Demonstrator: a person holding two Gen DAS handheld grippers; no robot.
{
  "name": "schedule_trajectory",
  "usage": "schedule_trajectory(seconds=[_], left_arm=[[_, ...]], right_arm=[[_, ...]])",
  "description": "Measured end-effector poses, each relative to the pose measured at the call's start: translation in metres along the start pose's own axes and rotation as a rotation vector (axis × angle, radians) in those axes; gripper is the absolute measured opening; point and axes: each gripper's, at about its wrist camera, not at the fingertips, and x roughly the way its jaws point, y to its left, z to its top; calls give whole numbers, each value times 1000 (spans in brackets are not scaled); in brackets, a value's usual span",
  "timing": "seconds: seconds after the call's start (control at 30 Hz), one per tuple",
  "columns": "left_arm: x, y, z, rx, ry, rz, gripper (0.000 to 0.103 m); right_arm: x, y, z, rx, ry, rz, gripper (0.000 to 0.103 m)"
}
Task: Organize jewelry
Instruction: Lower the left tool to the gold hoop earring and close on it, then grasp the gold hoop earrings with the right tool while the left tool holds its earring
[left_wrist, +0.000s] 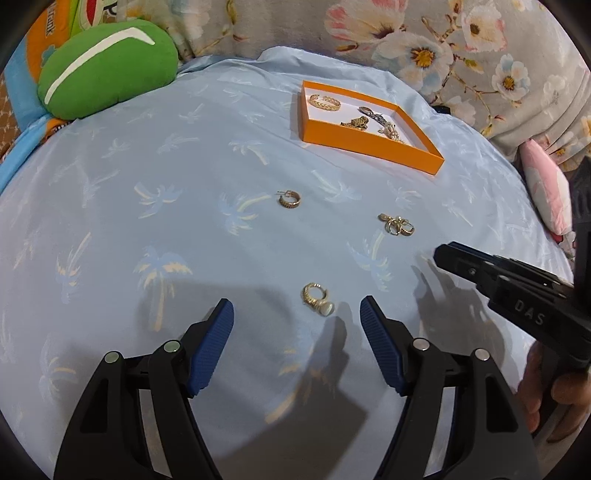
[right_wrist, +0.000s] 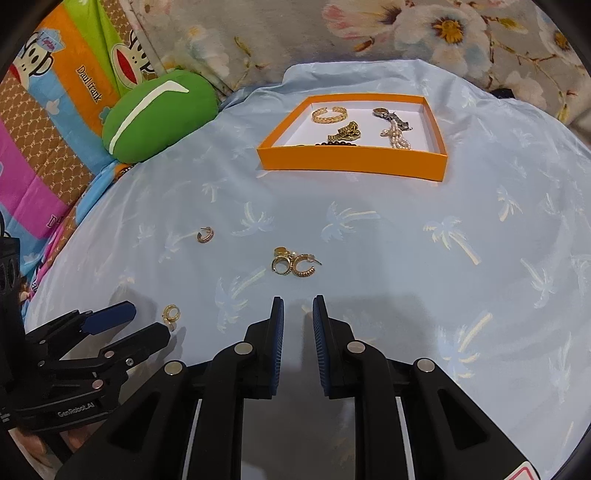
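Left gripper (left_wrist: 297, 308) is held wide open around a gold earring pair (left_wrist: 317, 298) on the palm-print sheet (left_wrist: 184, 166), right gripper (right_wrist: 298, 308) narrowly parted, apparently empty, orange tray (right_wrist: 351, 160) beyond.

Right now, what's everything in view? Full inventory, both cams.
box: 1, orange, far side of sheet
cuff bracelet: 1, gold, inside box
pearl strand: 1, white, inside box
chain tangle: 1, gold, inside box
lone hoop earring: 1, gold, on sheet
earring cluster: a few pieces, gold, mid sheet
ring pair: 1 small clump, gold, nearest left gripper
cushion: 1, green, far left
bedsheet: 1, pale blue, palm print
left gripper: open, empty
right gripper: narrow gap, empty
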Motion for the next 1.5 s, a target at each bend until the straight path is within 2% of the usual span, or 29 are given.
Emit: schedule_trajectory(seconds=[0.13,0.3,0.4,0.67,1.03,1.17,1.3,1.47,1.5], left_arm=[[7,-12,3,44,-13,29,51],[10,-21,1,105,-37,66,22],[10,-19,1,103,-43,68,14],[9,-6,7,43,-35,31,14],[4,20,27,-22,-74,58,14],[9,23,27,-31,-62,56,14],[10,23,26,-29,-59,50,14],[12,22,27,-30,-55,46,14],[12,22,27,-30,-54,46,14]], right_arm=[[-4,-10,0,35,-5,-5,18],[-5,-19,0,62,-9,-3,18],[-1,-19,2,68,-1,6,18],[9,-6,13,15,10,16,19],[32,2,23,-28,39,-20,19],[38,7,27,-63,44,-31,19],[42,13,29,-92,39,-40,26],[45,16,30,-121,30,-58,26],[45,16,29,-127,29,-66,23]])
